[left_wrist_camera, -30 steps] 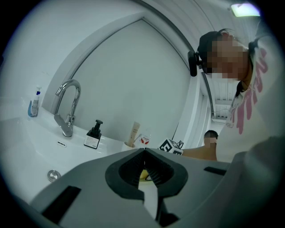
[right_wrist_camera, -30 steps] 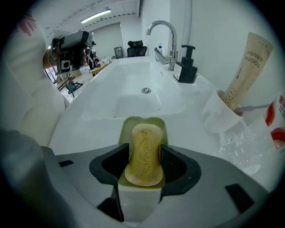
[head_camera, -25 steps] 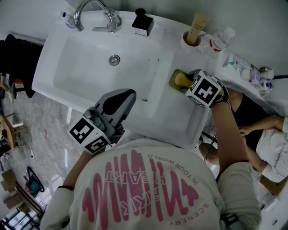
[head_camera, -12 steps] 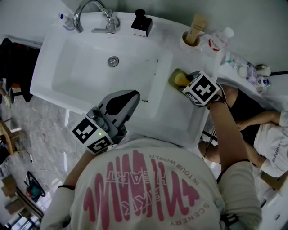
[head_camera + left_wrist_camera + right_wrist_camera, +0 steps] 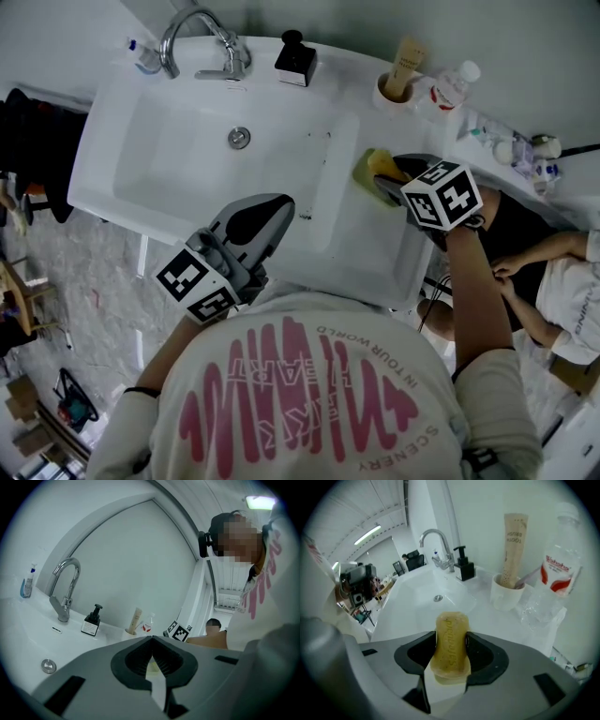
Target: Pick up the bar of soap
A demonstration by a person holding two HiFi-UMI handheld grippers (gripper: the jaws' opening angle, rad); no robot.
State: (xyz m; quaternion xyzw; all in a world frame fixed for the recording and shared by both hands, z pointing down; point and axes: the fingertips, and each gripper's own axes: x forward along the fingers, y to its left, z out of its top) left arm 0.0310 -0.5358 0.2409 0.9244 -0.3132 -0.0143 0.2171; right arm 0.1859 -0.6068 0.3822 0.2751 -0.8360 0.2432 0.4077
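The yellow bar of soap [image 5: 451, 641] stands on edge between the jaws of my right gripper [image 5: 451, 649], which is shut on it. In the head view the soap [image 5: 382, 163] and the right gripper [image 5: 387, 175] are just above the green soap dish [image 5: 362, 169] on the counter right of the basin. Whether the soap still touches the dish is hidden. My left gripper [image 5: 279, 202] hangs over the front rim of the sink [image 5: 103, 122]. In the left gripper view the left gripper [image 5: 152, 654] has its jaws closed together with nothing between them.
A chrome faucet [image 5: 192, 28] and a black pump bottle [image 5: 296, 52] stand at the back of the sink. A cup with a tube [image 5: 401, 80] and a water bottle [image 5: 455, 84] sit behind the dish. A seated person [image 5: 553, 281] is at the right.
The right gripper has drawn back a little to the right with the soap in its jaws. The left gripper has hardly moved.
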